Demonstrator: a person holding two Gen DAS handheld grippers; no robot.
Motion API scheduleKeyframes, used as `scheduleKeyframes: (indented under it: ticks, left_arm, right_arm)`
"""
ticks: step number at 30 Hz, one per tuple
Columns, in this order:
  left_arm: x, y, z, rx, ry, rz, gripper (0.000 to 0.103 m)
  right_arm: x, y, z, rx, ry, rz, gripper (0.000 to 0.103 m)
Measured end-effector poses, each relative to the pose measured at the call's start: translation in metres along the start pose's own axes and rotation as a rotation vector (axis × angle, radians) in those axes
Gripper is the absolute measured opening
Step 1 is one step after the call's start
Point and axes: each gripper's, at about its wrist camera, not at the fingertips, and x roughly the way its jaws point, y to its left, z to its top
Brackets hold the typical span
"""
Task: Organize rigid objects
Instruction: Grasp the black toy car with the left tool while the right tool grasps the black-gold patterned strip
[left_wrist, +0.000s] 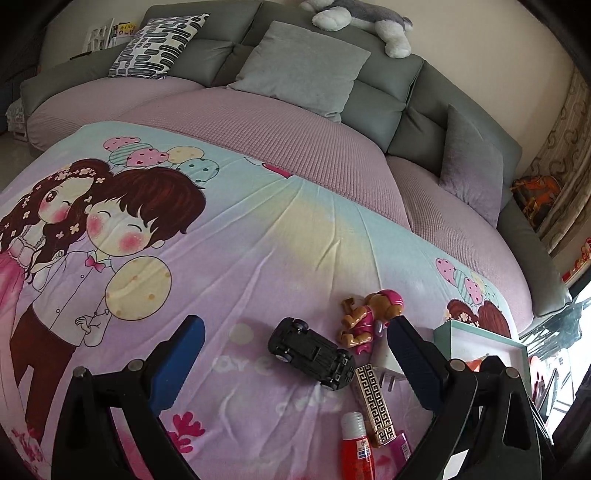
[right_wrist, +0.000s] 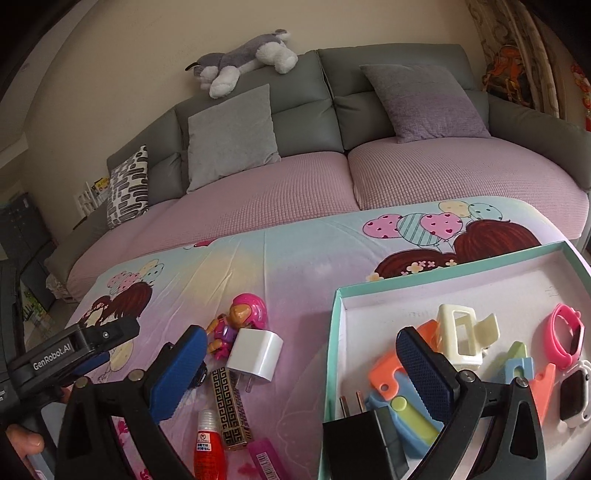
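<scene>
On the cartoon-print blanket (left_wrist: 258, 240) lie a black toy car (left_wrist: 314, 354), a pink pup figure (left_wrist: 369, 317), a white charger (right_wrist: 255, 354), a gold-patterned case (right_wrist: 231, 406) and a red bottle (right_wrist: 208, 443). My left gripper (left_wrist: 295, 350) is open just above the blanket, with the toy car between its blue fingers and untouched. My right gripper (right_wrist: 303, 369) is open too and holds nothing. One of its fingers is beside the charger and the other is over the teal-rimmed box (right_wrist: 336, 332). In the box lie a black charger (right_wrist: 362, 435), a cream hair claw (right_wrist: 461, 339), watches and coloured clips.
A grey sofa with a purple seat cover (right_wrist: 258, 199), cushions and a plush husky (right_wrist: 243, 59) lies behind the blanket. The left gripper's housing (right_wrist: 74, 347) and a person's hand (right_wrist: 22, 439) show at the left of the right wrist view. A pink packet (right_wrist: 264, 461) lies by the bottle.
</scene>
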Motion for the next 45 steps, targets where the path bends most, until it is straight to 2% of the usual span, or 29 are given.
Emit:
scheduleKeyframes:
  ticks: [4, 6, 8, 13, 16, 19, 26, 32, 35, 41, 45]
  left_arm:
    - [0.001, 0.015, 0.0, -0.017, 0.014, 0.062, 0.099]
    - [0.003, 0.02, 0.0, -0.031, 0.028, 0.061, 0.099]
    - [0.008, 0.021, -0.001, -0.039, 0.054, 0.06, 0.099]
    - [0.021, 0.012, -0.006, 0.032, 0.101, 0.074, 0.099]
    - [0.027, 0.009, -0.009, 0.041, 0.125, 0.054, 0.099]
    - [0.032, 0.002, -0.011, 0.073, 0.142, 0.041, 0.099]
    - [0.048, -0.018, -0.018, 0.131, 0.183, 0.017, 0.099]
    - [0.059, -0.03, -0.023, 0.184, 0.203, 0.048, 0.099]
    - [0.063, -0.033, -0.025, 0.207, 0.196, 0.1, 0.099]
    - [0.06, -0.009, -0.018, 0.143, 0.153, 0.208, 0.099]
    - [0.058, 0.006, -0.015, 0.099, 0.135, 0.229, 0.099]
  right_arm:
    - [0.011, 0.024, -0.006, -0.056, 0.047, 0.055, 0.103]
    - [0.018, 0.037, -0.011, -0.11, 0.077, 0.05, 0.097]
    - [0.026, 0.046, -0.017, -0.145, 0.114, 0.046, 0.086]
    - [0.041, 0.057, -0.029, -0.186, 0.197, 0.053, 0.069]
    - [0.049, 0.058, -0.035, -0.195, 0.236, 0.045, 0.064]
    - [0.054, 0.057, -0.038, -0.193, 0.265, 0.04, 0.052]
    - [0.06, 0.06, -0.044, -0.212, 0.296, 0.047, 0.05]
    - [0.06, 0.055, -0.043, -0.19, 0.301, 0.052, 0.046]
    - [0.06, 0.056, -0.044, -0.2, 0.303, 0.051, 0.046]
    - [0.06, 0.055, -0.044, -0.196, 0.306, 0.06, 0.045]
    - [0.06, 0.055, -0.044, -0.193, 0.309, 0.065, 0.044]
